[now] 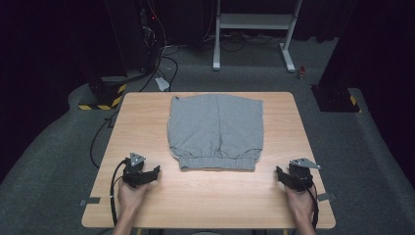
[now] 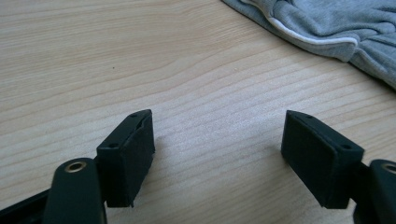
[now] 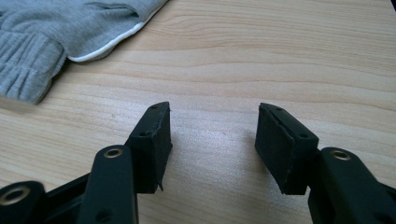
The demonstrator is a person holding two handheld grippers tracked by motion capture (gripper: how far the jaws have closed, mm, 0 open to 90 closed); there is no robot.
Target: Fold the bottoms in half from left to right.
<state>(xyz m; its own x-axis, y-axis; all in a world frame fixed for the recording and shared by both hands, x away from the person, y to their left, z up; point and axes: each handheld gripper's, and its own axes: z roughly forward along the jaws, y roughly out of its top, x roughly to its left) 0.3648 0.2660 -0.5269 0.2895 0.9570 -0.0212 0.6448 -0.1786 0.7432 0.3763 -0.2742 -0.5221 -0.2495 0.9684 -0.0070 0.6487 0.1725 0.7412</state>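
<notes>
A: Where do your grey shorts (image 1: 215, 129) lie?

B: Flat on the middle of the wooden table (image 1: 147, 117), between your two hands but touching neither. The waistband faces you at the near edge, the leg openings point away; the long axis runs from you toward the far edge.

A: And the grippers?

B: Your left gripper (image 2: 217, 154) stands wide apart, holding nothing. Your right gripper (image 3: 212, 147) is parted a little less, bare wood between its pads. In each gripper view the frame cuts the shorts off.
</notes>
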